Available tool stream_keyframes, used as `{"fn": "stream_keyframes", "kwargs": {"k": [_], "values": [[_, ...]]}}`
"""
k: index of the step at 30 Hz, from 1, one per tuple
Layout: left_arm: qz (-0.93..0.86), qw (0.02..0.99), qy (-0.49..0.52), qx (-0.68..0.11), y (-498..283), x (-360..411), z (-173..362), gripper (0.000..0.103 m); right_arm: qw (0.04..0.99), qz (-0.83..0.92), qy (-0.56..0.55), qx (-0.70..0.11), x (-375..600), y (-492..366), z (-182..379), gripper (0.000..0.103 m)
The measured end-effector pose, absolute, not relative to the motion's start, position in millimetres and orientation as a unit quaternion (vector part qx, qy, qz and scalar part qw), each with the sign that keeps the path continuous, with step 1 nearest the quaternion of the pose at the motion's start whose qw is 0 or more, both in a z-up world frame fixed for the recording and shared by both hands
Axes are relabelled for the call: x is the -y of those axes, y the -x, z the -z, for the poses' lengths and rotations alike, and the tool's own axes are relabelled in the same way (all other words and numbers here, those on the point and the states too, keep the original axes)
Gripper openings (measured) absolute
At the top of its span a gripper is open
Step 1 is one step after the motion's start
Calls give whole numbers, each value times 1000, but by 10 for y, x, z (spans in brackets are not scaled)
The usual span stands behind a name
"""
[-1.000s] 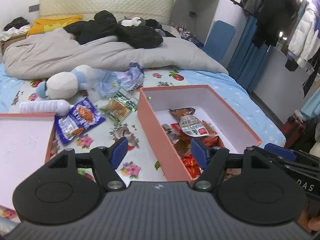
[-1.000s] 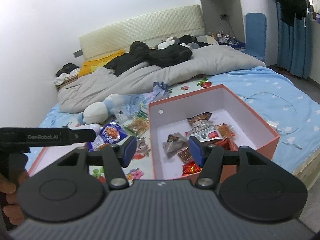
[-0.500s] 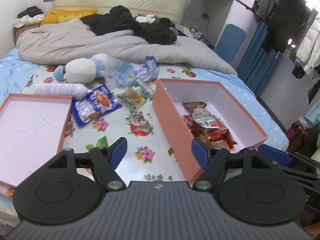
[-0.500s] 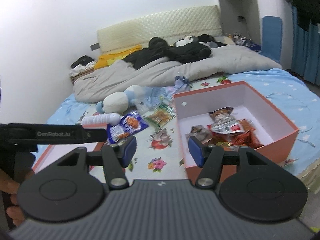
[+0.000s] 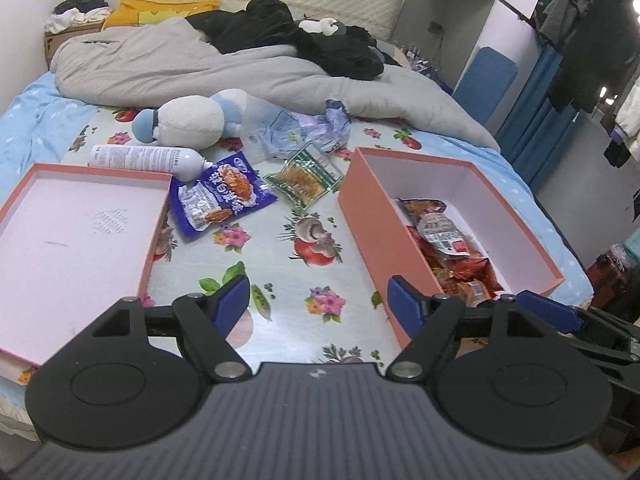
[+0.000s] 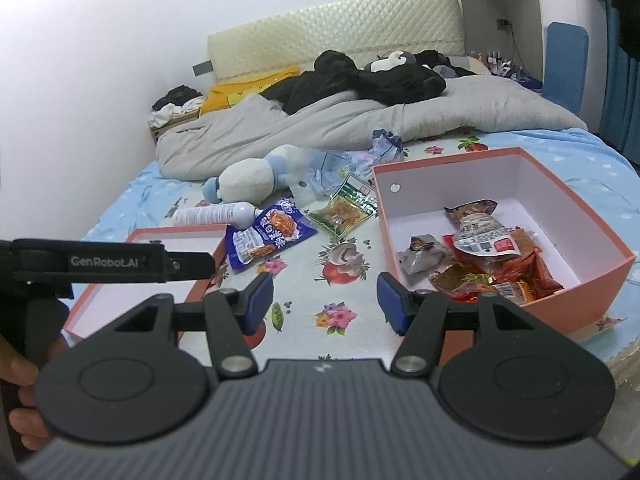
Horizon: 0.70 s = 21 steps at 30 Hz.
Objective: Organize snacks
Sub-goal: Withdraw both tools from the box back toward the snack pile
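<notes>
Snacks in crinkly foil wrappers [image 6: 486, 258] lie heaped in the deep coral cardboard box [image 6: 576, 220] on the floral bed sheet [image 5: 280, 276], a glossy blue packet [image 5: 222, 196] outside it, while the empty left hand-held gripper [image 5: 318, 300] is opening and the right hand-held gripper [image 6: 324, 300] stands apart.

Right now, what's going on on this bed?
A person is sorting snacks with two tools. The left hand-held gripper is opening and empty; the right hand-held gripper is open and empty too. Several packets already lie in the orange box. The blue snack bag and green snack bag remain on the sheet.
</notes>
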<state>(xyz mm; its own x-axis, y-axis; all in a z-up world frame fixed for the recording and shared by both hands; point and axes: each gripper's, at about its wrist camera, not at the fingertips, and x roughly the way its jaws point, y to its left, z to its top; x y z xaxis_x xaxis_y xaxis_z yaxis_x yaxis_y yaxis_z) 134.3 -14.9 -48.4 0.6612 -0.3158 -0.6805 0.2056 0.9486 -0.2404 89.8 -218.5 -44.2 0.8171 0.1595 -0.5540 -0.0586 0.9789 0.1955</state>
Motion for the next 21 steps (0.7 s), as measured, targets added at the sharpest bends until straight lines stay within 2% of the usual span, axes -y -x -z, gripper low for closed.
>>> {"fn": "stream_keyframes", "kwargs": {"k": [14,21], "values": [[120,910,75,-390,-1900,-101,705,81,950,-57,-65,-299,1950,-1448,627,60],[107,904,91,-404,-2435,-314,957,82,948,-63,-46,-308,1772,-1895,835,60]]}}
